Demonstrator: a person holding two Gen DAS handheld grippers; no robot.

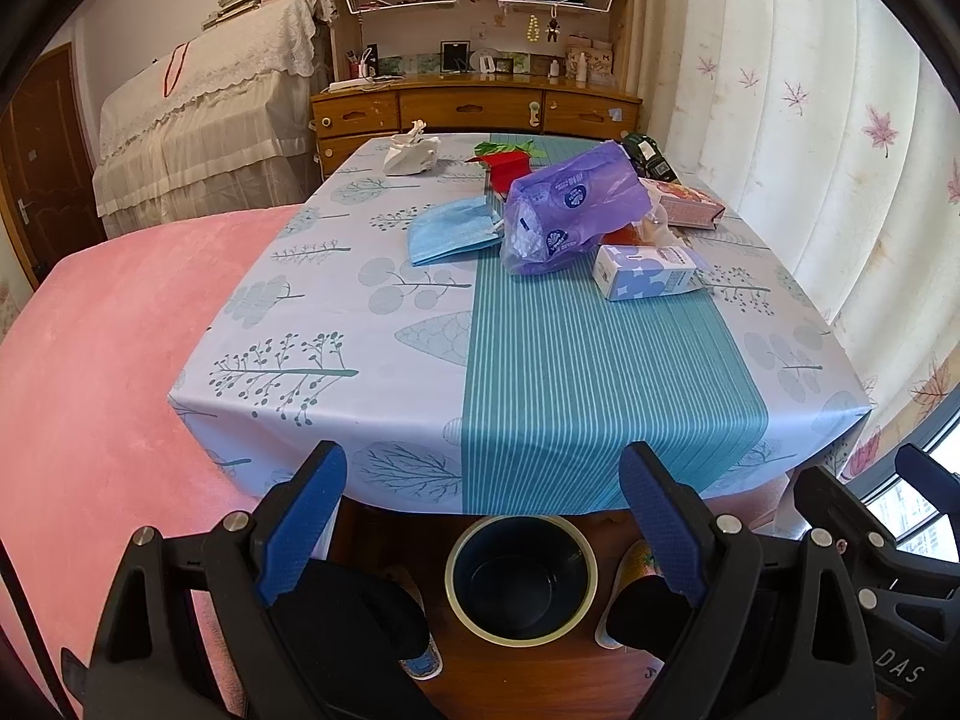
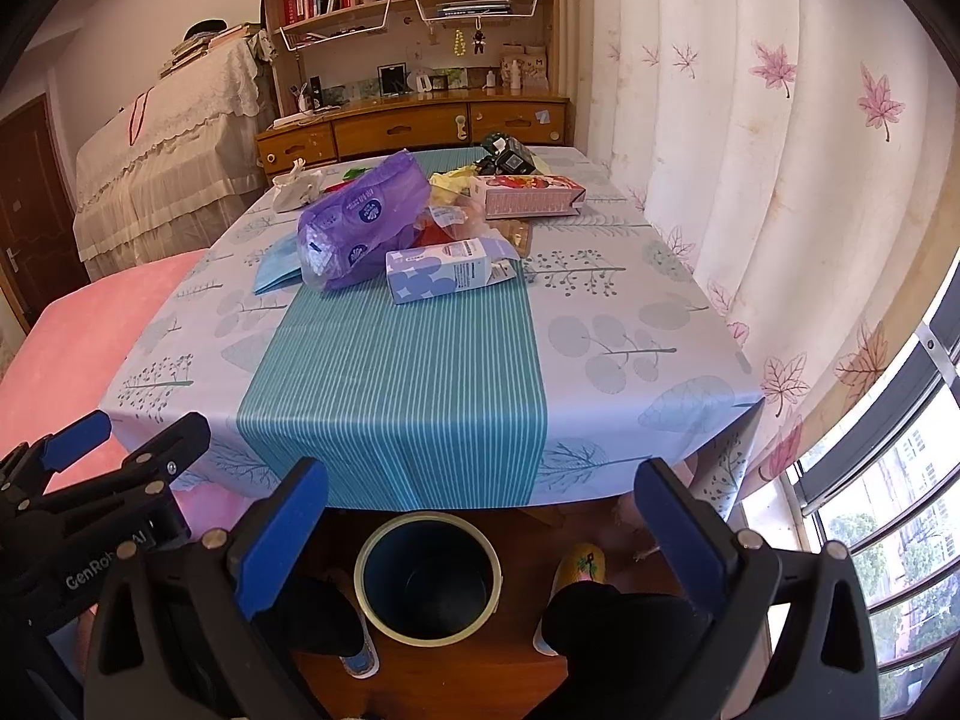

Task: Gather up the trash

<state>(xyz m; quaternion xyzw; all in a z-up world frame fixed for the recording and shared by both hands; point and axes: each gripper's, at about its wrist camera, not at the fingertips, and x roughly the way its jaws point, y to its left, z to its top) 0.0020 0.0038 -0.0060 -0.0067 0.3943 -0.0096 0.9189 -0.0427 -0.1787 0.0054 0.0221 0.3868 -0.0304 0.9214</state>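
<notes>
Both your grippers sit nearest the lens, at the near edge of the table: left gripper (image 1: 483, 516) spread wide with nothing between the pads, right gripper (image 2: 480, 531) the same in its own view. Neither touches anything.

Bin (image 1: 521, 577) stands on the wooden floor just under the near table edge, between your feet. From what shows inside it looks empty, dark bottom visible, no trash in it.

Trash is all still up on the tablecloth (image 1: 600, 372), bunched at the middle and far end:
- milk carton (image 1: 645, 272), lying on its side, closest piece to you
- purple plastic bag (image 1: 570, 210), crumpled, just behind the carton and touching the pile
- blue face masks (image 1: 450, 234), flat, just left of the bag
- pink box (image 2: 531, 197), lying on its side on the right behind the carton
- red paper thing (image 1: 510, 165) behind the bag
- white crumpled tissue bag (image 1: 411, 153), far left, apart from the rest
- dark packet (image 2: 507, 156) at the far end; some yellow and clear wrappers under the pile, can't tell what they are

My read: task is at zero. Nothing collected, nothing gripped. Every piece still needs a pick and a drop. Carton looks like the easiest first reach for you.
</notes>
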